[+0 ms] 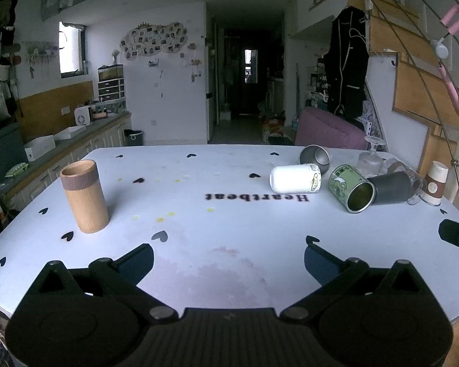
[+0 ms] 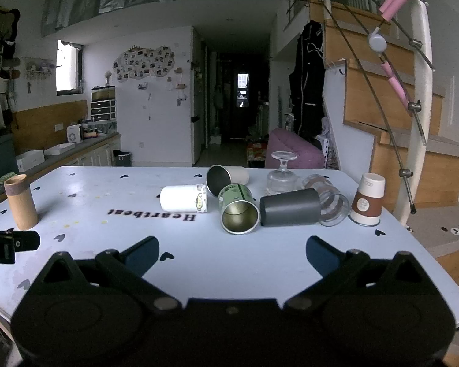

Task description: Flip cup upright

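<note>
Both tongs [image 1: 228,255] [image 2: 232,249] spread, empty; green cup [image 2: 239,212] sideways beyond, mouth toward camera.

The bench [image 2: 199,263] is pale blue-white, dotted with black hearts and black lettering. Ahead of the right tool [image 2: 232,252] lie a white cup [image 2: 182,198] with a cartoon print, a green patterned tin [image 2: 238,206], a dark grey cup [image 2: 289,207] and a brown-and-white paper cup [image 2: 367,200]; far left, a tan bamboo cup [image 2: 20,202] has a brownish band.
</note>
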Available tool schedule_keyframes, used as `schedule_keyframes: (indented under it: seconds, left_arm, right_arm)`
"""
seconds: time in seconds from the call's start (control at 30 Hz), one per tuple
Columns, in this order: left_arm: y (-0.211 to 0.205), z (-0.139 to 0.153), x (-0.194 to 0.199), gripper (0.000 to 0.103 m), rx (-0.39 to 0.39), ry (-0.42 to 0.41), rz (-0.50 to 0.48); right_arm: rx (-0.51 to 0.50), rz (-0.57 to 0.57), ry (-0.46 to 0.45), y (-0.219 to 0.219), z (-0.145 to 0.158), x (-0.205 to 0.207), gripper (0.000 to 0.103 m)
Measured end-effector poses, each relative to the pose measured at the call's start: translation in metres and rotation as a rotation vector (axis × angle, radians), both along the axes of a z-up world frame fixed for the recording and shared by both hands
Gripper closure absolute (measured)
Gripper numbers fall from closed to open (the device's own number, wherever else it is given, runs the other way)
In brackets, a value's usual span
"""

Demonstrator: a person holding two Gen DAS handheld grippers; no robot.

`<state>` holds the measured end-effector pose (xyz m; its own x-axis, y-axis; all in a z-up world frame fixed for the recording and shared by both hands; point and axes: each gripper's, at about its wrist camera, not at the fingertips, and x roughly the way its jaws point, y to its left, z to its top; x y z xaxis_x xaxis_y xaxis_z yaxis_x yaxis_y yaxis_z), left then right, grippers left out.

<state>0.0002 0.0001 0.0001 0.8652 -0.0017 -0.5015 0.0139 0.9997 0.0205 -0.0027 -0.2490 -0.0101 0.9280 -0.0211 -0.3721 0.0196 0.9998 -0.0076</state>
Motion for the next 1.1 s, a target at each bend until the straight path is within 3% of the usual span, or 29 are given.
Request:
schedule_keyframes:
  seconds: [1.1]
  left_arm:
    - [0.0001,0.0001,0.0000,0.000,-0.001,0.003,0.000]
  right_arm:
    - [0.004,0.002,0.005,0.0022,-0.0032,0.0002,0.000]
